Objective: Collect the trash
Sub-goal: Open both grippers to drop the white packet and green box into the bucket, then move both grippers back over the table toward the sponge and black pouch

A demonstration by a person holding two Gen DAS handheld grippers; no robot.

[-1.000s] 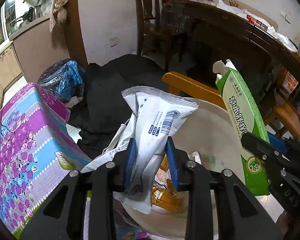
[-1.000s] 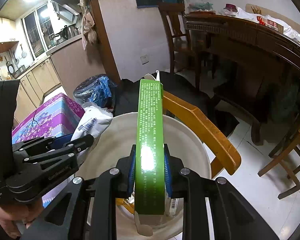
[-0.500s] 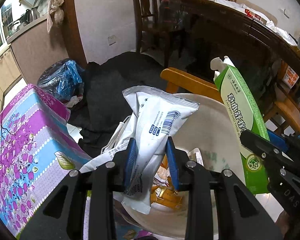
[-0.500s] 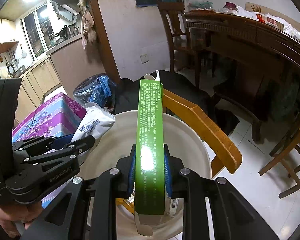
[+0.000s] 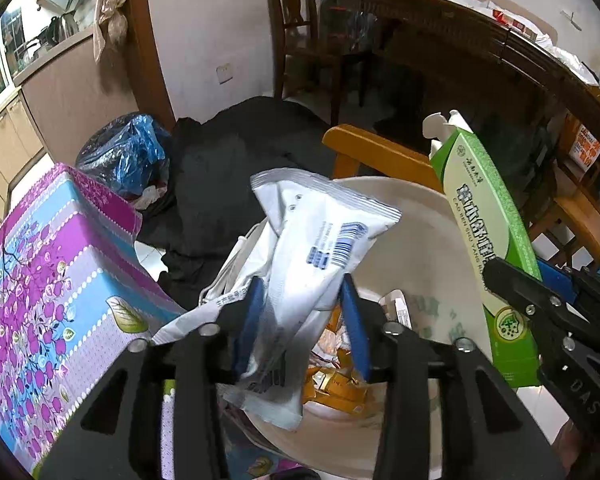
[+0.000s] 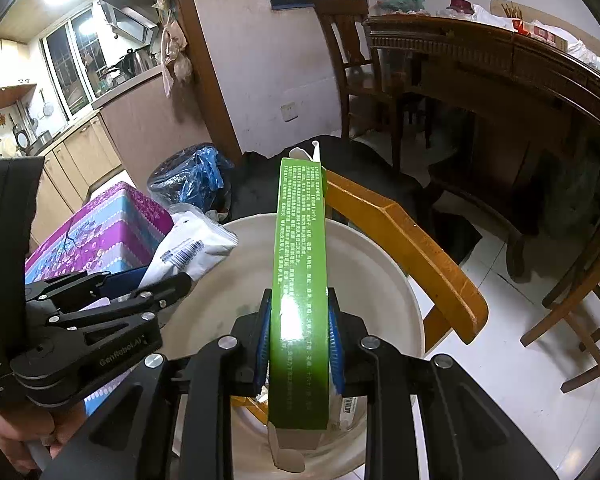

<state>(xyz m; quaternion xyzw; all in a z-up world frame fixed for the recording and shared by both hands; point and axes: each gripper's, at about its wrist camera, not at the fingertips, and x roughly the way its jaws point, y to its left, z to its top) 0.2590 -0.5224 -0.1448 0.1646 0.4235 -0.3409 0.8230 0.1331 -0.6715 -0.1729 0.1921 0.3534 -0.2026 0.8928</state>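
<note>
My left gripper point(image 5: 300, 320) has opened around a white plastic wrapper point(image 5: 316, 248), which hangs loose between its blue pads over a round white bin point(image 5: 416, 240). The bin holds orange and white packaging point(image 5: 340, 384). My right gripper point(image 6: 299, 332) is shut on a long green carton point(image 6: 300, 280) and holds it upright over the same bin point(image 6: 380, 280). The carton point(image 5: 488, 232) and right gripper point(image 5: 556, 320) show at the right of the left wrist view. The left gripper point(image 6: 112, 304) and wrapper point(image 6: 192, 244) show at the left of the right wrist view.
A table with a purple and blue flowered cloth point(image 5: 48, 280) stands left of the bin. A yellow wooden chair point(image 6: 412, 248) is behind it. A blue and black trash bag point(image 5: 128, 156), dark cloth on the floor point(image 5: 236, 152) and a dark wooden table point(image 6: 500, 64) lie beyond.
My left gripper's jaws have spread apart and the white wrapper now sits loose between them. The right gripper still holds the green carton in the same place.
</note>
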